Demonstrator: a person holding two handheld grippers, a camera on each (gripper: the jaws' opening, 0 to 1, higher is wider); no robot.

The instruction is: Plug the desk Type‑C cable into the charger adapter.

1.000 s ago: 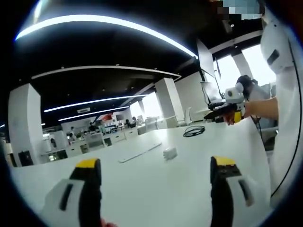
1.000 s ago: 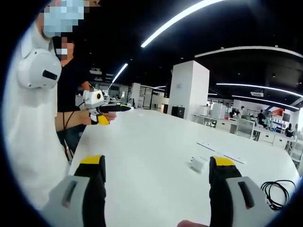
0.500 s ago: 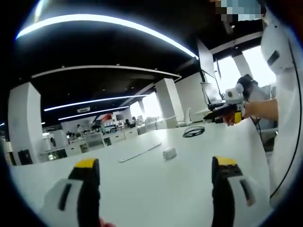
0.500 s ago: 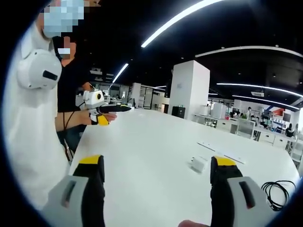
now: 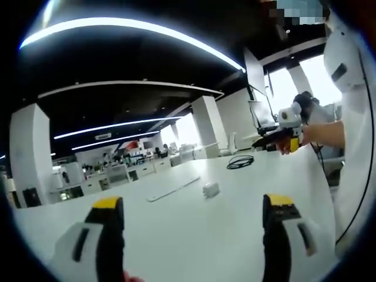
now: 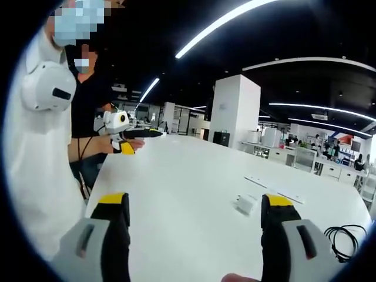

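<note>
A small white charger adapter [image 5: 211, 189] lies on the white desk [image 5: 194, 235], ahead of my left gripper [image 5: 194, 202], whose jaws stand wide apart with nothing between them. Farther off lies the coiled black cable [image 5: 240, 161]. In the right gripper view the adapter [image 6: 246, 204] sits just left of the right jaw, and the cable [image 6: 346, 239] is at the desk's right edge. My right gripper [image 6: 195, 200] is open and holds nothing. Each gripper also appears in the other's view, held in a hand over the desk: the right gripper [image 5: 277, 138] and the left gripper [image 6: 130, 135].
A flat white strip [image 5: 173, 189] lies left of the adapter, and in the right gripper view two such strips [image 6: 257, 181] lie beyond it. A person in a white top [image 6: 41, 176] stands at the desk's edge. Office desks and pillars fill the background.
</note>
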